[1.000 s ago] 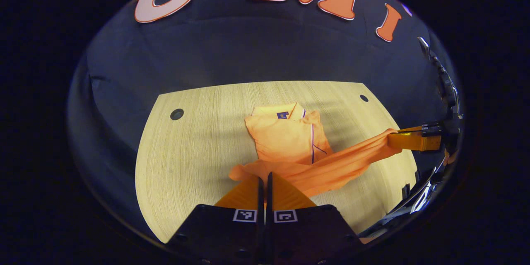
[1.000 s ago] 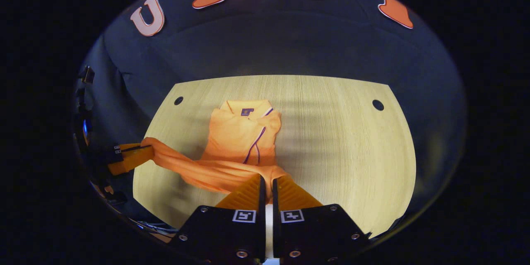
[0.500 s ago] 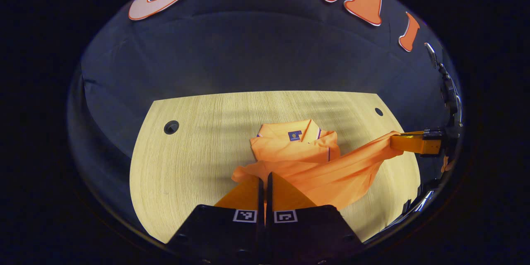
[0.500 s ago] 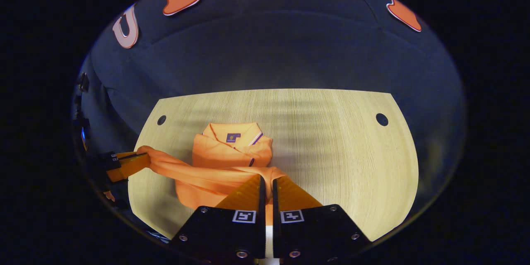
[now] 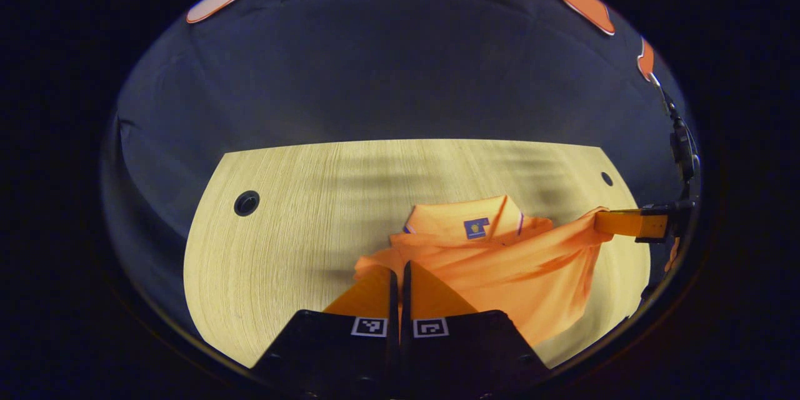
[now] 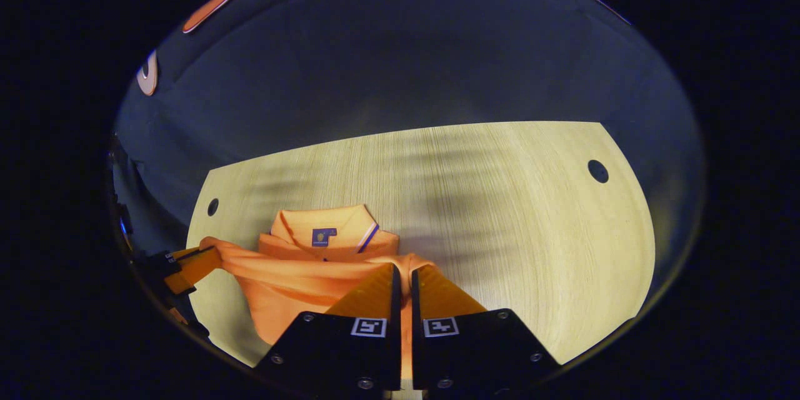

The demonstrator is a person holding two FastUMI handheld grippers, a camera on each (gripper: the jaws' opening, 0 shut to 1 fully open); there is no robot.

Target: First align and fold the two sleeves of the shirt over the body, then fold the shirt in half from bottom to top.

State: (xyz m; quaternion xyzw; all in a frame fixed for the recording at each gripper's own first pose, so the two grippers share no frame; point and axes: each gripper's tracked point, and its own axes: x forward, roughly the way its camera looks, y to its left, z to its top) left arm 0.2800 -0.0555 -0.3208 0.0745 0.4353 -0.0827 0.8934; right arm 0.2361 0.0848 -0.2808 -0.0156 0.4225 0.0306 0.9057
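Observation:
An orange polo shirt (image 5: 500,262) lies on the pale wooden table (image 5: 294,231), its collar with a blue label (image 5: 476,228) at the far end. My left gripper (image 5: 399,272) is shut on one corner of the shirt's bottom hem, held just short of the collar. In the right gripper view my right gripper (image 6: 403,272) is shut on the other hem corner of the shirt (image 6: 300,281). The hem hangs stretched between the two grippers over the body. The right gripper (image 5: 609,223) also appears at the right of the left gripper view, and the left gripper (image 6: 200,262) at the left of the right gripper view.
The table (image 6: 500,219) has a round hole (image 5: 246,202) near its far left corner and another hole (image 6: 597,170) near its far right corner. The booth's dark cloth wall rises behind the table's far edge.
Both grippers have carried the bottom hem forward over the shirt's body toward the collar. The lifted cloth now covers most of the body, and the collar appears much nearer.

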